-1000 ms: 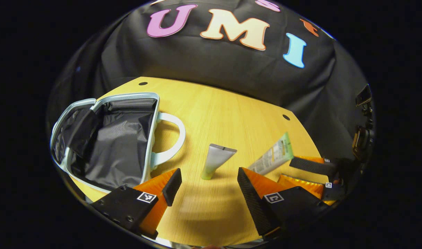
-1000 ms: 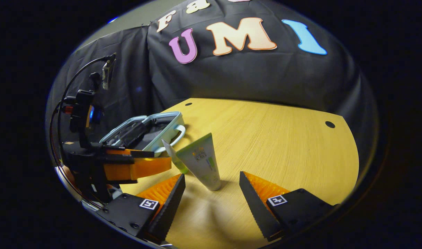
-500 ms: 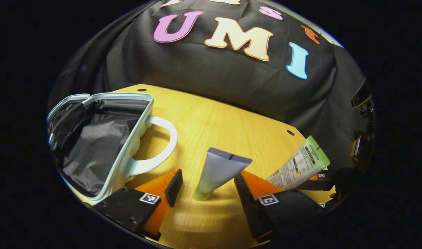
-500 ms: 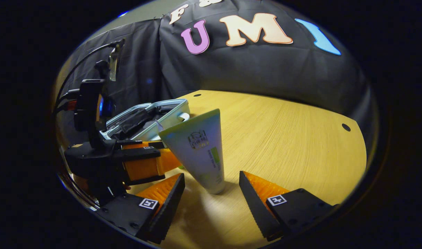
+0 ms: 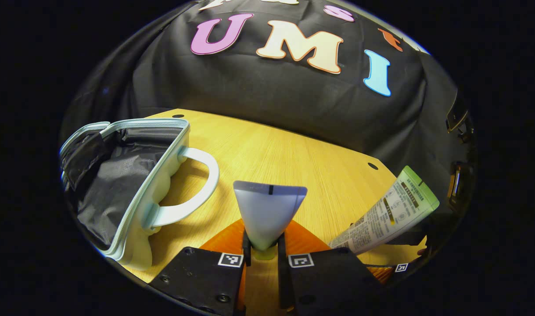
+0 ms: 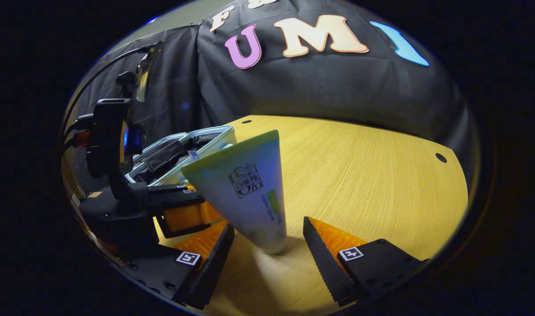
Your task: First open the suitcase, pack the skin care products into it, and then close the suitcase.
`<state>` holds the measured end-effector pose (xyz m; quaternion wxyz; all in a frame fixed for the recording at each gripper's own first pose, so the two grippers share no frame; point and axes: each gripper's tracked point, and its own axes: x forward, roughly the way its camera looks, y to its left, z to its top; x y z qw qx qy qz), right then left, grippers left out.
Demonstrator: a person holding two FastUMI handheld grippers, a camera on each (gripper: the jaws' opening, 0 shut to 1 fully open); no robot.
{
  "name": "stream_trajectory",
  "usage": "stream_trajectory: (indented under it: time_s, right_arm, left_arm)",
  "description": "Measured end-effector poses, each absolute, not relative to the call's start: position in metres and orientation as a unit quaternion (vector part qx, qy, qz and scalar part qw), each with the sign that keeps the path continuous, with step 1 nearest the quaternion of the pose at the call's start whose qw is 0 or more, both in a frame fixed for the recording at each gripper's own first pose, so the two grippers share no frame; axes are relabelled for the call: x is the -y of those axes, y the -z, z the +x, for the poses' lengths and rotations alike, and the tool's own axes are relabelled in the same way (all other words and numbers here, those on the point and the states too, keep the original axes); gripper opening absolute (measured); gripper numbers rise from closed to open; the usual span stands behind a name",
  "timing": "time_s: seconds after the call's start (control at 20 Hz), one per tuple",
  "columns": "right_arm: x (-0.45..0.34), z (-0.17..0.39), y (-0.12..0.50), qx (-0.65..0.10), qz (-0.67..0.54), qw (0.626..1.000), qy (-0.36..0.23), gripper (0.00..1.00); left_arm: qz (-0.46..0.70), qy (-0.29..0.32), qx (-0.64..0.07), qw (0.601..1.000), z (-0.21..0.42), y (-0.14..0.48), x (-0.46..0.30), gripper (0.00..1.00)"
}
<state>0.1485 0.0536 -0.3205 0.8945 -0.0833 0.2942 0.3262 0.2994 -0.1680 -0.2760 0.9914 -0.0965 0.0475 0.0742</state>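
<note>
Suitcase (image 5: 131, 184) was open at table's (image 5: 293, 153) left edge, looked empty. Your left gripper (image 5: 260, 250) pinched grey tube (image 5: 267, 215) near front edge. Right gripper (image 6: 267, 245) was spread around green tube (image 6: 249, 193), not gripping. Packing, closing left.

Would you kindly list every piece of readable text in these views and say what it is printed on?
On the green-and-white tube: boxed logo and small print, too blurred to quote.
On the grey tube: no text seen.
On the square markers: coded patterns, no words.
</note>
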Motion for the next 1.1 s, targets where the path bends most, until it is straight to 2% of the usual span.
stream_trajectory:
  time_s: [0.3,0.35,0.45,0.6,0.65,0.8,1.1]
  right_arm:
    - [-0.067,0.159,0.329,-0.278,-0.08,0.903,-0.318,0.96]
    - [-0.068,0.16,0.331,-0.28,-0.077,0.904,-0.314,0.92]
    - [-0.068,0.165,0.328,-0.275,-0.073,0.911,-0.3,0.6]
    - [-0.064,0.171,0.325,-0.281,-0.066,0.915,-0.282,0.51]
    - [-0.062,0.169,0.326,-0.292,-0.06,0.914,-0.275,0.47]
    - [-0.057,0.163,0.323,-0.313,-0.06,0.911,-0.261,0.45]
    - [-0.078,0.141,0.284,-0.325,-0.064,0.901,-0.279,0.45]
  left_arm:
    - [-0.119,-0.069,-0.052,0.989,0.284,0.262,0.165,0.19]
    - [-0.124,-0.069,-0.054,0.988,0.282,0.259,0.164,0.19]
    - [-0.125,-0.072,-0.056,0.988,0.273,0.253,0.161,0.19]
    - [-0.133,-0.07,-0.059,0.987,0.259,0.239,0.161,0.22]
    - [-0.135,-0.069,-0.061,0.987,0.255,0.234,0.161,0.19]
    - [-0.148,-0.068,-0.07,0.984,0.241,0.222,0.157,0.19]
    - [-0.15,-0.084,-0.07,0.983,0.208,0.183,0.113,0.19]
